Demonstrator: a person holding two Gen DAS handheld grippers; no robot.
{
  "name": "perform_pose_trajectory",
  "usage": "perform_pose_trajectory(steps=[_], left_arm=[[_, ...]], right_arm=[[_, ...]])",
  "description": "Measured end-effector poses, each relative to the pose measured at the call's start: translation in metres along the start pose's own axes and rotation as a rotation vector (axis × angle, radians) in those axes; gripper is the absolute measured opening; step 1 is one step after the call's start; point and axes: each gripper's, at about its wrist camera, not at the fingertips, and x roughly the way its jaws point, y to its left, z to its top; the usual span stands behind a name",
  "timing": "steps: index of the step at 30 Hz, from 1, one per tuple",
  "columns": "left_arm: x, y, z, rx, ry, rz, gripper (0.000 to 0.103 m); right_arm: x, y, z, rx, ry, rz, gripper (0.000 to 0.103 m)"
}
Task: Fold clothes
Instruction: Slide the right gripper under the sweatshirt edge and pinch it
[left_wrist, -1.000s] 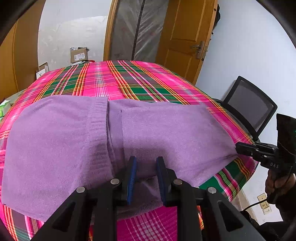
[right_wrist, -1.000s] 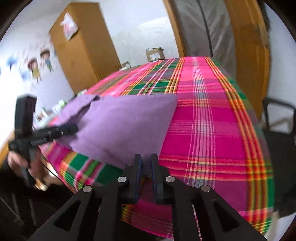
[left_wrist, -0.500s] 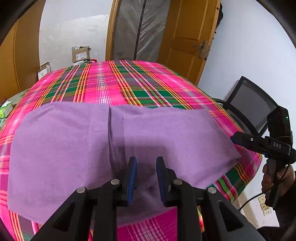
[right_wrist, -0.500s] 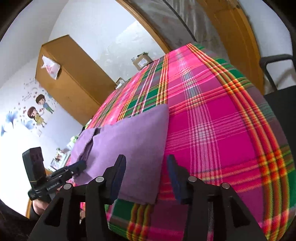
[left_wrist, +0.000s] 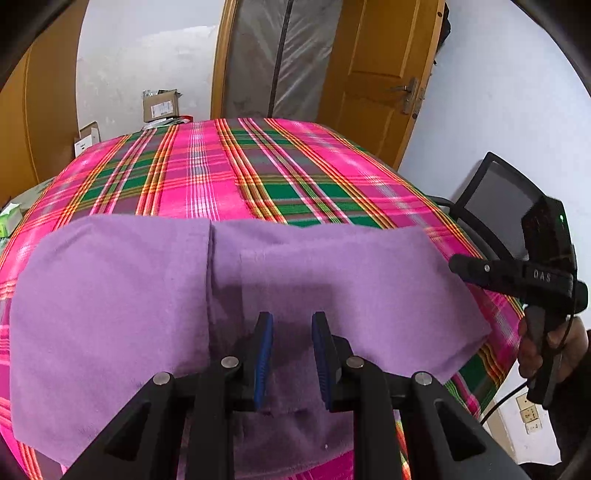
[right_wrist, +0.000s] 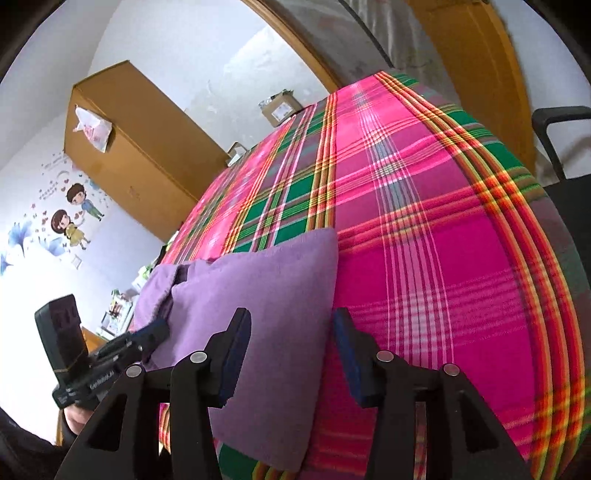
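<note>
A folded purple knitted garment (left_wrist: 332, 280) lies flat across the near part of a worktop covered in a pink, green and orange plaid cloth (left_wrist: 236, 173). A vertical seam or folded edge runs down the garment left of its middle, and its near edge drapes toward the camera in the left wrist view.

The left tool (left_wrist: 291, 354) hovers over the garment's near middle, pointing down at it. Its blue-padded fingers (left_wrist: 264, 354) stand a moderate gap apart with purple fabric showing between and under them; whether the pads pinch a fold of it or merely hang above it cannot be told.

The right tool (right_wrist: 291, 354) is at the garment's right end. Its jaws stand wide apart, and the garment's right edge lies below the gap between them, not pressed by either pad. In the left wrist view that same tool appears at the right, its black tip just off the garment's right side, held by a hand (left_wrist: 543, 350) on a pistol-style grip.

A black mesh office chair (left_wrist: 495, 195) stands beside the worktop's right side. Behind are a brown wooden door (left_wrist: 373, 74), a cardboard box (left_wrist: 160, 105) and a tall wooden cabinet (right_wrist: 125, 147), with cartoon stickers (right_wrist: 70, 218) on the wall.
</note>
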Motion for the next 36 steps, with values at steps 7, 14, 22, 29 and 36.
perform_pose_trajectory(steps=[7,14,22,29,36], left_arm=[[0.001,0.000,-0.003,-0.004,-0.001,-0.001,0.022],[0.000,-0.001,-0.004,0.000,-0.006,0.001,0.022],[-0.002,-0.002,-0.009,0.003,-0.019,0.004,0.022],[-0.002,-0.003,-0.010,0.002,-0.024,0.010,0.022],[-0.002,-0.003,-0.012,0.011,-0.033,0.008,0.022]], right_arm=[[-0.001,0.007,-0.005,-0.018,0.055,0.018,0.048],[-0.016,0.001,-0.022,0.064,0.121,0.080,0.048],[-0.016,0.007,-0.031,0.072,0.135,0.108,0.050],[0.000,0.013,-0.018,0.078,0.101,0.102,0.050],[-0.001,0.018,-0.022,0.053,0.121,0.085,0.048]])
